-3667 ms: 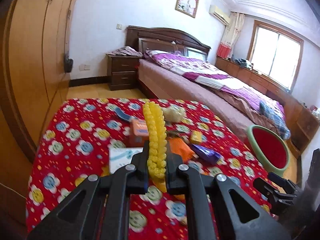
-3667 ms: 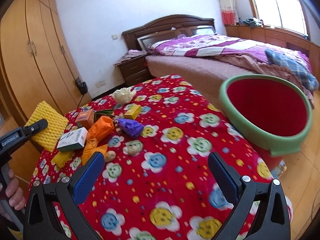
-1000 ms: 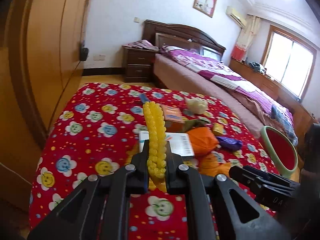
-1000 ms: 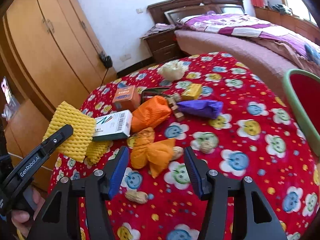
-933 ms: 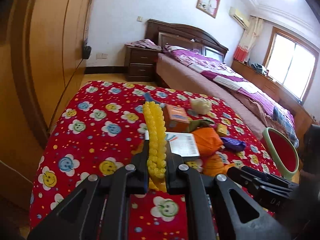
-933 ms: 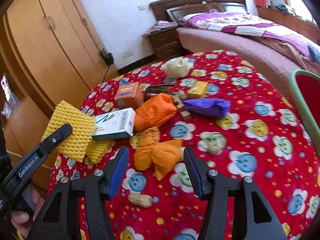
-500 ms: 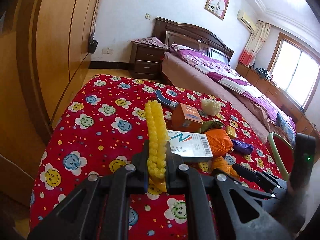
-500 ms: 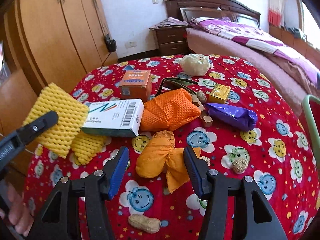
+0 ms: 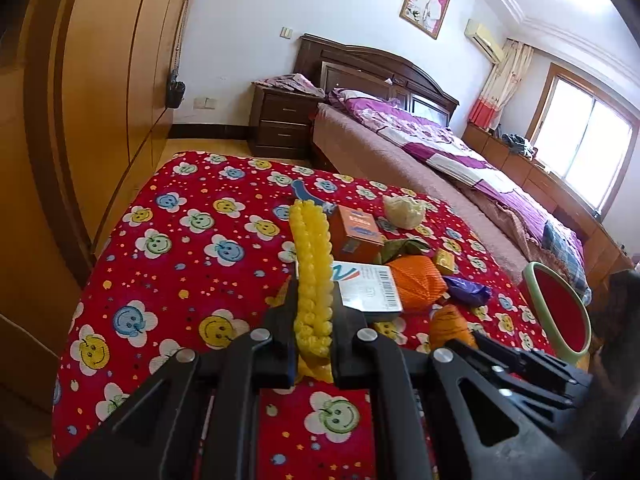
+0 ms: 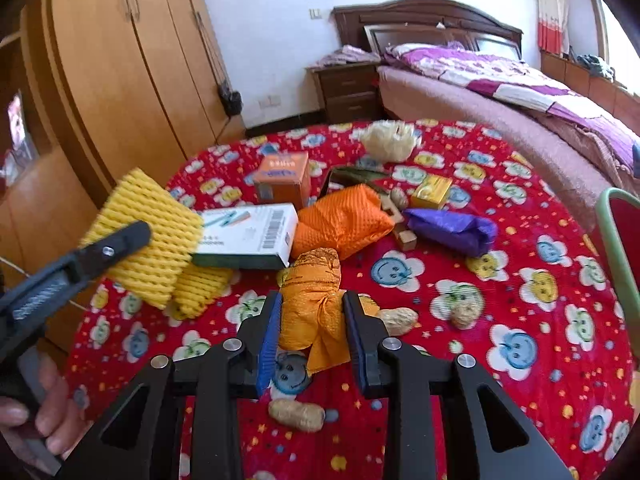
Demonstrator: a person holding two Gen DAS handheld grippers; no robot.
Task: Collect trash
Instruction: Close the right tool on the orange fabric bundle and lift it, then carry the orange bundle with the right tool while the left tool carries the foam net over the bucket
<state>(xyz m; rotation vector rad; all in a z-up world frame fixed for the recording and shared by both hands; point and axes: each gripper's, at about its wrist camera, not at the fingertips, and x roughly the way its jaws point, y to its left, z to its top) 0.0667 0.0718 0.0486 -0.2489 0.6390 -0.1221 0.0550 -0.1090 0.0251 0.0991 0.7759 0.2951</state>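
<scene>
Trash lies heaped in the middle of the right wrist view on a desk [image 10: 520,320] under a red flowered cloth. The right tool [image 10: 312,330] has just been closing its jaws around a crumpled orange wrapper [image 10: 312,300] at lower centre, and the blue pads now press its sides, probably to lift it. The left tool [image 9: 314,316] is clamped shut on a yellow foam net [image 9: 312,264], holding it above the cloth at the left edge, seemingly so both pieces can go together. A red bin with a green rim [image 9: 560,312] waits at the right, just beside the desk. A white box [image 10: 248,236], peanuts [image 10: 298,414] and a purple wrapper [image 10: 452,230] remain.
</scene>
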